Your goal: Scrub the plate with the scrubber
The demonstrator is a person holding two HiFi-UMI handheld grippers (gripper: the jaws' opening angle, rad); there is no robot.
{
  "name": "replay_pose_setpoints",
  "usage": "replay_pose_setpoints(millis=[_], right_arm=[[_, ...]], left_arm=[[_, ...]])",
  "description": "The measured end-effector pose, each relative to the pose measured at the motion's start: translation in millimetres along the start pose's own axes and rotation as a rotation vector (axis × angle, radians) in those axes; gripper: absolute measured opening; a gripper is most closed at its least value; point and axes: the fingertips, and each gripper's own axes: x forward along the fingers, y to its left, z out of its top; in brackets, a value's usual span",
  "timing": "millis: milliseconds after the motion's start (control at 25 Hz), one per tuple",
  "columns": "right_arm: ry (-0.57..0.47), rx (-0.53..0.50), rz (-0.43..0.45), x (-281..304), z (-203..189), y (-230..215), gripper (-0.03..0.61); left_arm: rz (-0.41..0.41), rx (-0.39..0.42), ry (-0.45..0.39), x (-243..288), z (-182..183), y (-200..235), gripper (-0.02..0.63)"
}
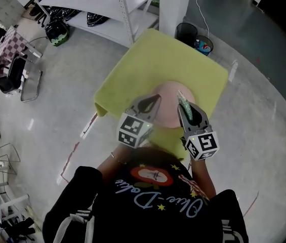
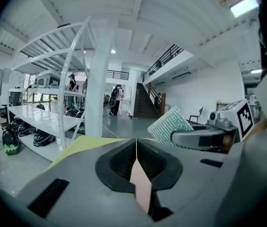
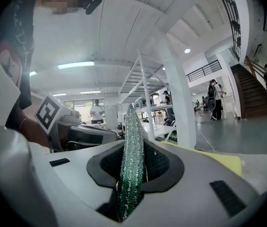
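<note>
A person stands at the near edge of a yellow-green table [image 1: 132,70], a gripper in each hand and both tools brought close together over the table's near half.

The pink plate [image 1: 169,97] sits above that near half. The left gripper [image 1: 150,104] has its jaws pressed together on the plate's near-left rim, which shows edge-on as a thin pink sliver between the pads in the left gripper view. Whether the plate rests on the table or hangs just above it cannot be told.

The right gripper [image 1: 187,113] is pinched on a green, glittery scrubber [image 1: 184,104]. The scrubber stands out past the jaw tips and reaches over the plate's right side.

The task looks to be at the start of the scrub, or in mid-stroke. Plate and scrubber are both in hand and side by side, but no view shows whether they touch. The next move probably calls for laying the scrubber's broad face on the plate and rubbing across it, with the left grip holding the rim steady against the push.

Both tools point away from the body and angle inward toward each other. Their marker cubes sit close to the chest, with the forearms tucked in below.
</note>
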Motion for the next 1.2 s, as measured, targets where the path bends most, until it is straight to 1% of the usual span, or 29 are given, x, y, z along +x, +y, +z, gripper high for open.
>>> replay_pose_setpoints(millis=[400, 680, 840, 1200], right_arm=[[-0.021, -0.025, -0.034, 0.5, 13.4, 6.9, 0.066], [0.004, -0.047, -0.034, 2.6, 12.7, 10.4, 0.064], [0.008, -0.045, -0.035, -0.5, 14.7, 10.2, 0.064], [0.008, -0.045, -0.031, 1.8, 15.9, 9.4, 0.064]], left_arm=[[-0.025, 0.004, -0.029, -4.2, 4.7, 3.4, 0.006], [-0.055, -0.018, -0.038, -4.0, 3.8, 0.0, 0.006], [-0.054, -0.05, -0.038, -4.6, 4.7, -1.3, 0.006], [-0.047, -0.038, -0.032, -3.3, 7.2, -0.5, 0.006]])
